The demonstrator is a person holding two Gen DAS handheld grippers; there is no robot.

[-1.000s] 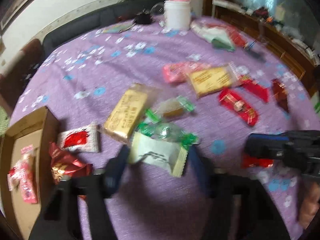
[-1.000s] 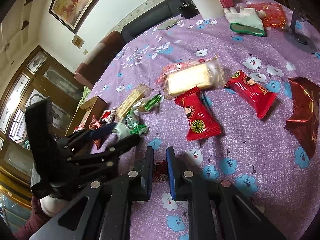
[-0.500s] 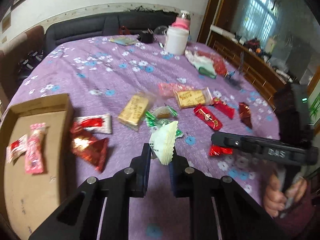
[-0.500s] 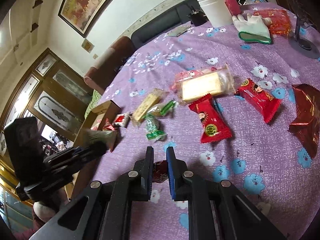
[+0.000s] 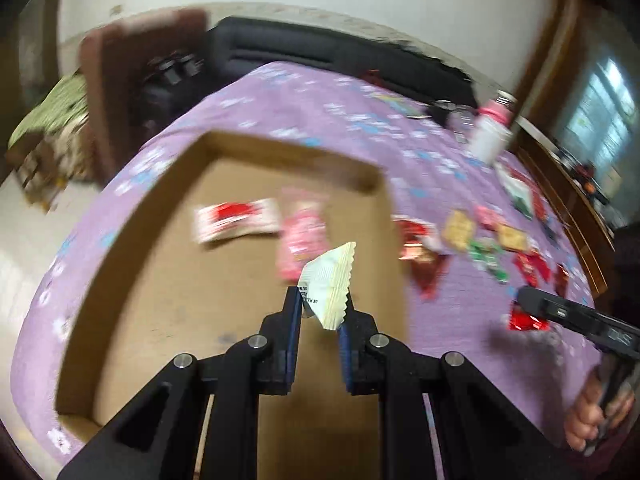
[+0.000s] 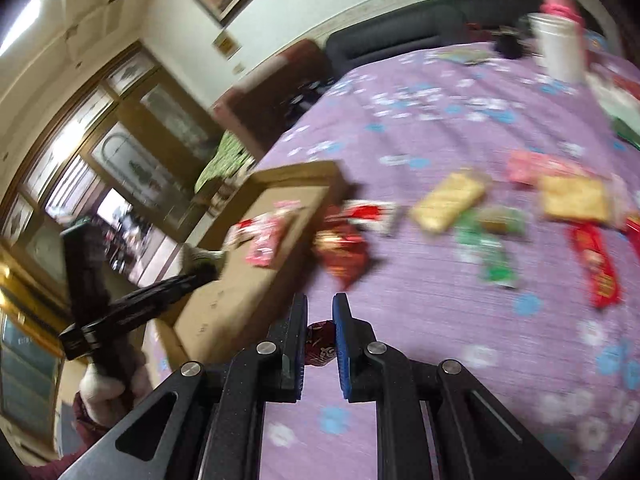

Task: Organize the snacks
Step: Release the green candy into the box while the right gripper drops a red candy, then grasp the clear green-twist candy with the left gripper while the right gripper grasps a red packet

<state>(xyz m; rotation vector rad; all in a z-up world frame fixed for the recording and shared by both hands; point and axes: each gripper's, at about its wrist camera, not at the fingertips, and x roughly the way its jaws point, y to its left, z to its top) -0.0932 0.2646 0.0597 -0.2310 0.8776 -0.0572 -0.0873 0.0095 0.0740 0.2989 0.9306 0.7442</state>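
My left gripper (image 5: 318, 308) is shut on a cream snack packet (image 5: 329, 285) with a zigzag edge and holds it in the air over the open cardboard box (image 5: 140, 264). Inside the box lie a red-and-white packet (image 5: 236, 222) and a pink packet (image 5: 302, 236). My right gripper (image 6: 320, 316) is shut on a small red wrapped candy (image 6: 319, 345) above the purple floral tablecloth (image 6: 440, 320), just right of the cardboard box (image 6: 248, 292). In the right wrist view the left gripper (image 6: 188, 278) shows as a black tool at the box's near left side.
Loose snacks lie scattered right of the box: a dark red foil bag (image 6: 344, 256), yellow biscuit packs (image 6: 448, 200), green candies (image 6: 494, 264) and red packets (image 6: 596, 272). A white cup (image 6: 560, 48) stands at the table's far side. A dark sofa (image 5: 320, 52) and a brown chair (image 5: 128, 80) flank the table.
The left gripper closed on the cream packet, lifted it and carried it left over the box. The right gripper rose with the red candy and swung left toward the box.
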